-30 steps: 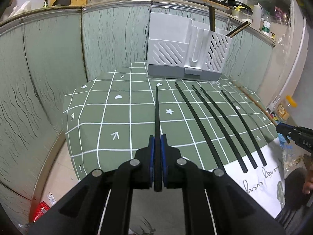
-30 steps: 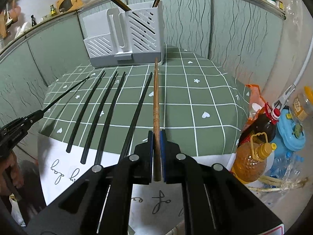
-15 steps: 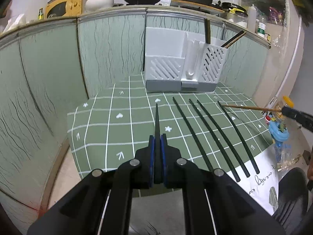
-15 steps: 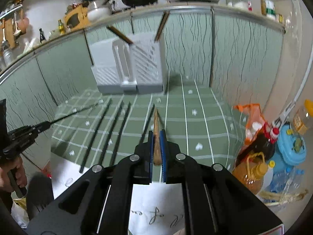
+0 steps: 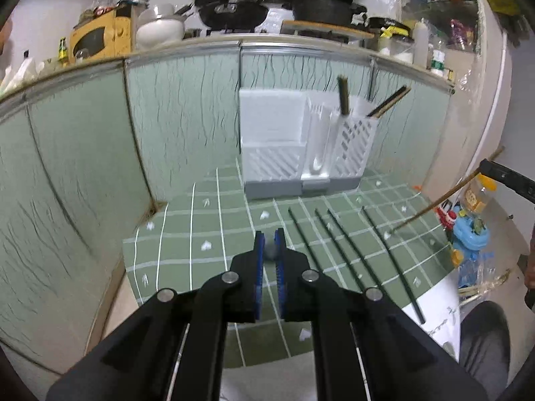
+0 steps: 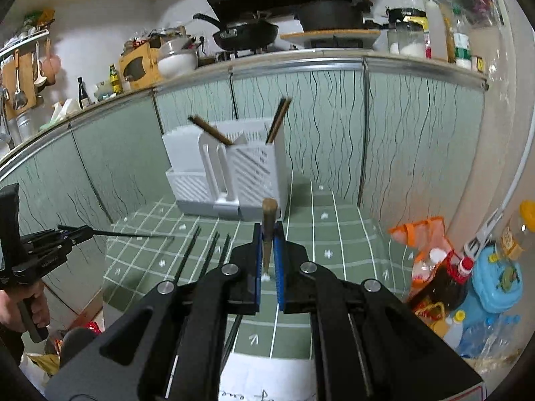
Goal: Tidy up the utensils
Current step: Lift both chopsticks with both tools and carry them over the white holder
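Left wrist view: left gripper [image 5: 270, 245] is clamping tight on a black chopstick [image 5: 269, 250], seen end-on, long axis aiming at the white holder [image 5: 302, 153] ahead and slightly right; four black chopsticks [image 5: 337, 250] are lying on the counter [image 5: 187, 244].
Right wrist view: right gripper [image 6: 268, 250] is pinching a wooden chopstick [image 6: 268, 230], tip pointing at the holder's slotted compartment [image 6: 257, 177], dead ahead.
Nearer hand: cannot tell.

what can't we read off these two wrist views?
- Left wrist: the black chopstick in the left gripper is seen end-on and blurred; its length is unreadable here.
- Right wrist: the brown chopstick in the right gripper is foreshortened; its tip is not visible.
- Both: the holder walls hide the lower ends of the chopsticks inside.
- Right wrist: the gripper body covers the near ends of the table's black chopsticks.
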Demonstrator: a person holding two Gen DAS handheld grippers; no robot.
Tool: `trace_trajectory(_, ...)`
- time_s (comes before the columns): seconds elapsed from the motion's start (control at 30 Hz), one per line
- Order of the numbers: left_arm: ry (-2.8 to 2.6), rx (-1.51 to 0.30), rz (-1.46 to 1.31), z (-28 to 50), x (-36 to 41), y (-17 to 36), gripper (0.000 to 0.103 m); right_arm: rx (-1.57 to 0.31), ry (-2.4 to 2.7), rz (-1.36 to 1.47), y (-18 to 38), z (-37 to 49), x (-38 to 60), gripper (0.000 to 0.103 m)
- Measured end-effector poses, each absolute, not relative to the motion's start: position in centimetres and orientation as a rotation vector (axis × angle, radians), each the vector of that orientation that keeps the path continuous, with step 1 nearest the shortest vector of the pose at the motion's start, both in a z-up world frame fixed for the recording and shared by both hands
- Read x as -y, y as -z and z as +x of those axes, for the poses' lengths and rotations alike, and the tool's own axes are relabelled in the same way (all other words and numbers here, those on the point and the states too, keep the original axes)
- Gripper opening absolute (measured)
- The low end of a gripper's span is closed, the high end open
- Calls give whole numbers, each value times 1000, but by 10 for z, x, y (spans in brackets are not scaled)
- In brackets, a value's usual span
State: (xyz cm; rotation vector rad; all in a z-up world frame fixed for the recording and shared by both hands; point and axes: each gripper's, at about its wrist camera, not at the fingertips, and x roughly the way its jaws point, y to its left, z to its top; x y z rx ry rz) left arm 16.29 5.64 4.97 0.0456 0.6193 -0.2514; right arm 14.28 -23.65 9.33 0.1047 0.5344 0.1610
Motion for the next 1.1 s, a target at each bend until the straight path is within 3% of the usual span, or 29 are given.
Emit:
trace_trajectory(0.53,326,-542,84,188,-40,-123,6,-494,-191,49,-152,179,226,6)
trace_trajectory(1.1,451,-513,119,231,33,-198,6,-526,-260,36,-201,227,226,6)
